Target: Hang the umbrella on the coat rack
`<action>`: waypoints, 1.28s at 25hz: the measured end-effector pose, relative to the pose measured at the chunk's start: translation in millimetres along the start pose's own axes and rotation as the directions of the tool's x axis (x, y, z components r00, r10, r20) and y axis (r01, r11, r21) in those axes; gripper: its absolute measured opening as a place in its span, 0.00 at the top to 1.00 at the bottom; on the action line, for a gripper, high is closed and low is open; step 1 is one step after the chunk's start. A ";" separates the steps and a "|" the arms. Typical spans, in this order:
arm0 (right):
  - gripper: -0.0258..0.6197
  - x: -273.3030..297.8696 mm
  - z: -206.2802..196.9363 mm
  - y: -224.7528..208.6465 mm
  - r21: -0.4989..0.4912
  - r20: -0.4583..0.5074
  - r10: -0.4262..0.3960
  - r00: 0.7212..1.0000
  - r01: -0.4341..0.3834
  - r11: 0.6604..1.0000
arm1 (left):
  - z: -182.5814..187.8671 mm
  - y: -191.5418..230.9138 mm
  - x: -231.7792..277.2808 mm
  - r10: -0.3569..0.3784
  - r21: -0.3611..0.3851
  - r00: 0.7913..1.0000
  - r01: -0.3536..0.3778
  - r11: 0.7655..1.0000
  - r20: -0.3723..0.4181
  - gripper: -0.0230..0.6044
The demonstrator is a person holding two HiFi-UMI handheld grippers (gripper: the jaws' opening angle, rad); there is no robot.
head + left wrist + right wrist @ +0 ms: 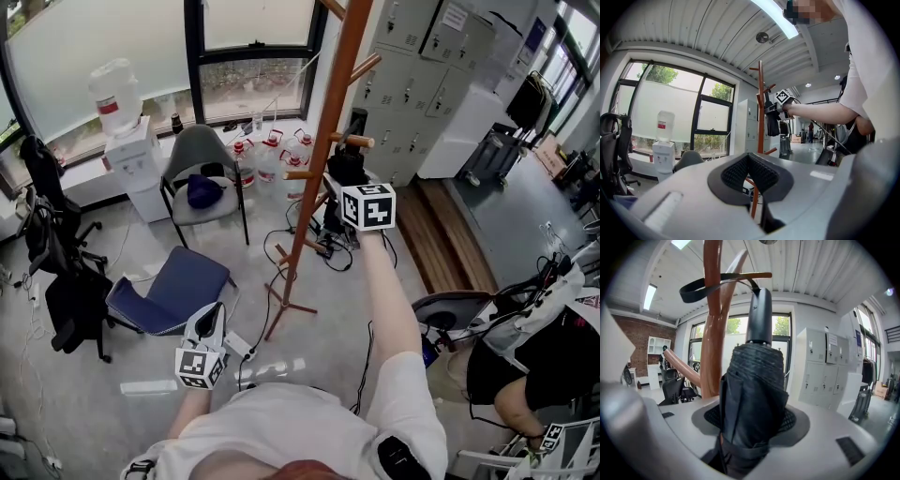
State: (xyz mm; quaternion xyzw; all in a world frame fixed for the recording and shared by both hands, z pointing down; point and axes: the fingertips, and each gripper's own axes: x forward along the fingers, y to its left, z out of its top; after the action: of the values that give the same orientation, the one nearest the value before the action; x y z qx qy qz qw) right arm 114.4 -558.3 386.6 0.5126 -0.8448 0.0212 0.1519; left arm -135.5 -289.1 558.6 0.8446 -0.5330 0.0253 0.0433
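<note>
Now: one umbrella (pixel 752 394) (black, folded) in right gripper (pixel 750 423); one coat rack (pixel 323 141).

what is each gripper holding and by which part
The right gripper clamps the folded umbrella around its wrapped fabric body; the left gripper is shut and empty.

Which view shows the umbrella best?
The right gripper view: the folded umbrella fills it, clamped in the right hand-held gripper, its strap looping at the rack. The head view shows only a dark bit past that gripper; the left gripper view shows it small and distant.
</note>
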 end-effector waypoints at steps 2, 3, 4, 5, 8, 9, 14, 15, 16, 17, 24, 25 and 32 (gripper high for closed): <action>0.57 3.6 -7.3 1.1 -0.002 -0.012 0.001 1.000 -0.001 1.000 | -0.2 0.6 0.7 0.000 0.001 1.000 0.000 1.000 -0.003 0.95; 0.57 5.1 -11.4 1.5 -0.001 -0.018 0.001 1.000 -0.001 1.000 | -0.6 0.6 1.3 -0.001 0.001 1.000 0.001 1.000 -0.005 0.95; 0.57 6.2 -15.6 1.9 0.000 -0.023 0.001 1.000 -0.001 1.000 | -1.3 0.3 2.0 -0.002 0.001 1.000 0.002 1.000 -0.007 0.95; 0.57 7.0 -19.9 2.5 0.001 -0.028 0.001 1.000 -0.001 1.000 | -2.0 -0.1 2.5 -0.002 0.001 1.000 0.002 1.000 -0.009 0.95; 0.57 7.2 -33.2 7.2 0.005 -0.042 0.002 0.999 -0.001 1.000 | -3.3 -0.8 2.3 -0.005 0.001 1.000 0.005 1.000 -0.013 0.95; 0.57 7.0 -37.8 8.8 0.009 -0.045 0.002 0.999 -0.002 1.000 | -3.3 -1.0 2.2 -0.007 0.002 1.000 0.007 1.000 -0.013 0.95; 0.57 5.1 -66.3 14.3 0.030 -0.064 0.004 0.998 -0.002 1.000 | -4.1 -6.7 1.6 -0.016 0.006 1.000 0.016 1.000 -0.012 0.95; 0.57 3.7 -70.6 14.7 0.035 -0.062 0.001 0.998 0.001 0.999 | -4.5 -8.7 1.2 -0.019 0.006 1.000 0.019 1.000 -0.012 0.95; 0.57 1.7 -72.6 14.4 0.039 -0.055 -0.003 0.998 0.005 0.999 | -4.6 -10.5 0.8 -0.021 0.007 1.000 0.021 1.000 -0.012 0.95; 0.57 -0.7 -72.4 13.9 0.040 -0.047 -0.008 0.999 0.010 0.999 | -4.1 -11.8 0.3 -0.023 0.007 1.000 0.023 1.000 -0.012 0.95; 0.57 -17.3 -72.6 10.5 0.055 -0.021 -0.022 1.000 0.023 0.998 | -2.8 -15.1 -7.2 -0.021 0.000 1.000 0.021 1.000 -0.008 0.95; 0.57 -20.1 -73.1 9.4 0.059 -0.021 -0.025 0.999 0.026 0.998 | -2.5 -16.0 -8.3 -0.022 0.001 1.000 0.022 1.000 -0.007 0.95; 0.57 -33.2 -72.6 13.4 0.033 -0.038 -0.029 0.999 0.030 0.999 | -2.2 -22.1 -14.8 -0.026 0.004 1.000 0.026 1.000 -0.004 0.95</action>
State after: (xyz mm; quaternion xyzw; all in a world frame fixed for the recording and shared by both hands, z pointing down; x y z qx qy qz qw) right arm 134.0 -509.4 448.2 0.5270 -0.8337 0.0426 0.1596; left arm -121.9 -266.2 558.4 0.8515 -0.5218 0.0274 0.0431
